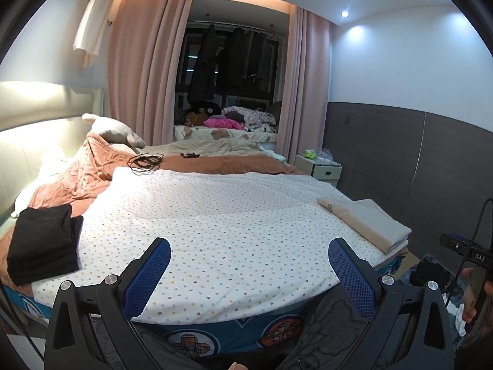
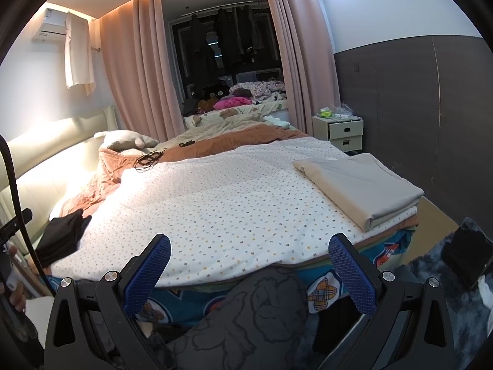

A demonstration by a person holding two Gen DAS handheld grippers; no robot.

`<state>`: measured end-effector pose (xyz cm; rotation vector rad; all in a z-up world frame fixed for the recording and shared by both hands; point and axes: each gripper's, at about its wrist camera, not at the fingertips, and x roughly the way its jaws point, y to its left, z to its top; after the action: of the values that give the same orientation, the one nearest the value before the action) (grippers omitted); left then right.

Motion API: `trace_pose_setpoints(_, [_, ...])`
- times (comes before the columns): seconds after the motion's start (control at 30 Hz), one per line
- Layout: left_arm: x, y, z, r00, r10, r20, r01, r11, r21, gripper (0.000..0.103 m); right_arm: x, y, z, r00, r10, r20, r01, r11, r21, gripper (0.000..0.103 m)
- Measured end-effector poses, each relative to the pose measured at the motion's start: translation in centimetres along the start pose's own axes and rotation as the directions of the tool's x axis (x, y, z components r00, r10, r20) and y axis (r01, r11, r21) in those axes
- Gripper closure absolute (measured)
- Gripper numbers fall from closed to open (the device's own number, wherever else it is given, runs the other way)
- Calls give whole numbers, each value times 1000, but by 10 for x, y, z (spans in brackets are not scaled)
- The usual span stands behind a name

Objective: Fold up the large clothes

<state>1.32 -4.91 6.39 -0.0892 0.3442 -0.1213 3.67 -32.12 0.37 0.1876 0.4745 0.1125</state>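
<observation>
A folded black garment (image 1: 43, 243) lies at the bed's left edge, seen also in the right wrist view as a dark heap (image 2: 63, 236). A folded beige garment (image 1: 366, 220) rests on the right side of the dotted white cover (image 1: 222, 215), and it shows larger in the right wrist view (image 2: 360, 185). My left gripper (image 1: 249, 273) hangs open over the cover's near edge, holding nothing. My right gripper (image 2: 249, 273) is open too, above the bed's foot and a grey patterned trouser leg (image 2: 262, 308).
An orange blanket (image 1: 92, 169) with black cables (image 1: 144, 162) lies at the back left. A cream nightstand (image 2: 345, 132) stands by the dark wall panel. Pink curtains (image 1: 148, 71) frame a window nook with hanging dark clothes. A dark rug (image 2: 456, 302) covers the floor at right.
</observation>
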Motion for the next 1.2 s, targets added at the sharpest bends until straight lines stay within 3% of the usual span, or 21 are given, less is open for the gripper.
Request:
trace_pose_setpoints(0.23, [-4, -1, -1, 999, 25, 32, -26, 1000, 6, 0, -1, 1, 0, 1000, 1, 0, -1, 1000, -14, 0])
trace_pose_setpoints(1.2, [1, -1, -1, 1000, 26, 5, -26, 1000, 7, 0, -3, -4, 1, 1000, -5, -7, 5, 1000, -21, 0])
